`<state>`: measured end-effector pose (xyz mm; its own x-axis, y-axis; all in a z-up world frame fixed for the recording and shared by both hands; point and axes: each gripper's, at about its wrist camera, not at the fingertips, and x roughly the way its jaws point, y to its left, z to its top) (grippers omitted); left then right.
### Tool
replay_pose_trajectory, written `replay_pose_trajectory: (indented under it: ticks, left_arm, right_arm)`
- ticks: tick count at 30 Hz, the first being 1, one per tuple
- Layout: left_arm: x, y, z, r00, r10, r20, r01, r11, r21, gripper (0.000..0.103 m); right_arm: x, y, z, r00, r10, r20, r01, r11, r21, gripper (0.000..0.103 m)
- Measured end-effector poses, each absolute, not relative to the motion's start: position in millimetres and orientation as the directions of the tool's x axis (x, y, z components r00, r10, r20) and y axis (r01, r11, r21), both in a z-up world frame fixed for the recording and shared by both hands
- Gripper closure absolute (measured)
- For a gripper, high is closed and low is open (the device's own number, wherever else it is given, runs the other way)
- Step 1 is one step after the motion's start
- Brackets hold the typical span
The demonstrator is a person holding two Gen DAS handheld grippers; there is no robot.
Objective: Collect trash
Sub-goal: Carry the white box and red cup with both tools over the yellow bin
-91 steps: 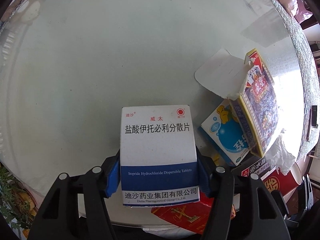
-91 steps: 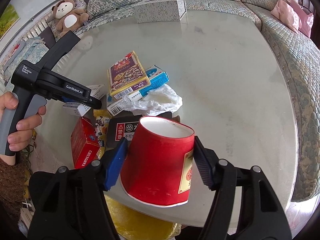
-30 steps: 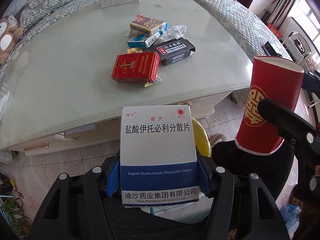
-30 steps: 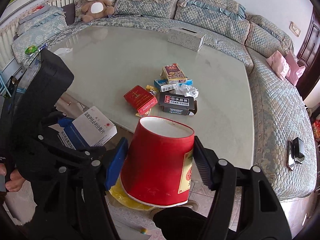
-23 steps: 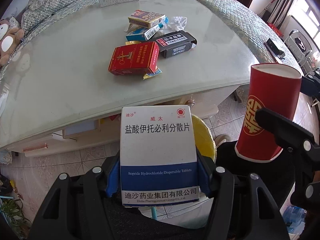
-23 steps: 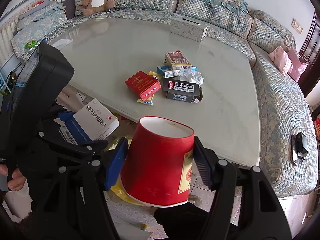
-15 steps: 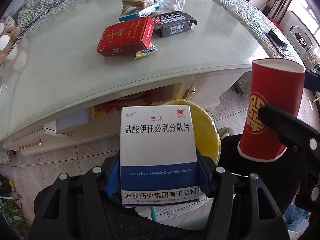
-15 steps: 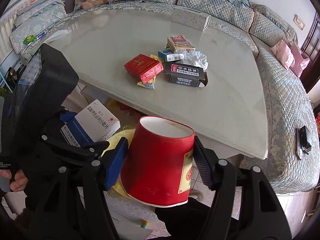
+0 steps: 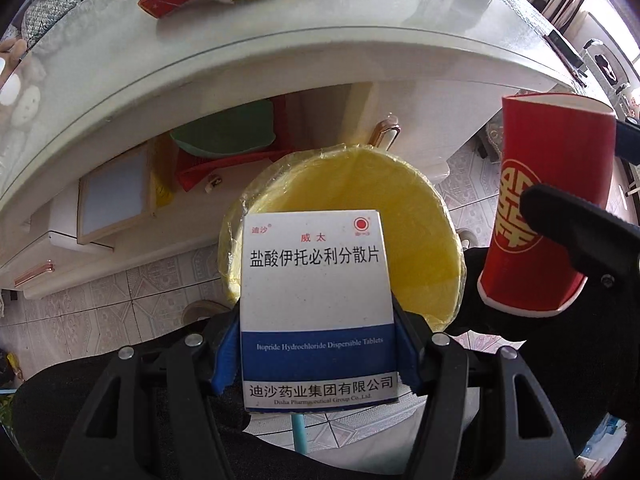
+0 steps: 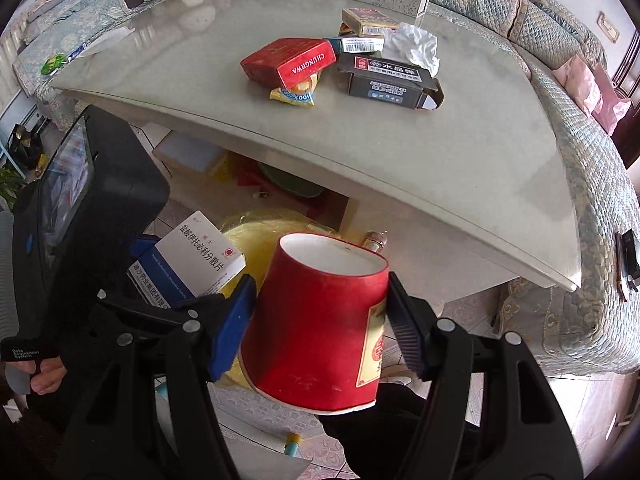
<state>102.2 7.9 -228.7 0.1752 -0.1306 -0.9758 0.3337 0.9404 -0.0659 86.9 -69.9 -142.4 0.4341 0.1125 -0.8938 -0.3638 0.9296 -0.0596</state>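
Observation:
My left gripper is shut on a white and blue medicine box and holds it just over the near rim of a yellow-lined trash bin on the floor. The box also shows in the right wrist view. My right gripper is shut on a red paper cup, held beside the bin; the cup shows at the right of the left wrist view.
The glass table above the bin carries a red cigarette box, a black box, a crumpled tissue, a yellow wrapper and more boxes. A sofa curves around it. The shelf under the table holds items.
Both grippers have come down from the table top, off its edge, to just above the yellow bin. The box and the cup stay gripped.

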Motion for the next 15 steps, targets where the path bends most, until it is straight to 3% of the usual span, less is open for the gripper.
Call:
replay_pose_trajectory:
  ticks: [15]
  left_arm:
    - [113, 14, -296, 0.082, -0.097, -0.992, 0.269, 0.96, -0.072, 0.042]
  right_arm:
    - [120, -72, -211, 0.358, 0.101, -0.928, -0.359, 0.933, -0.037, 0.039]
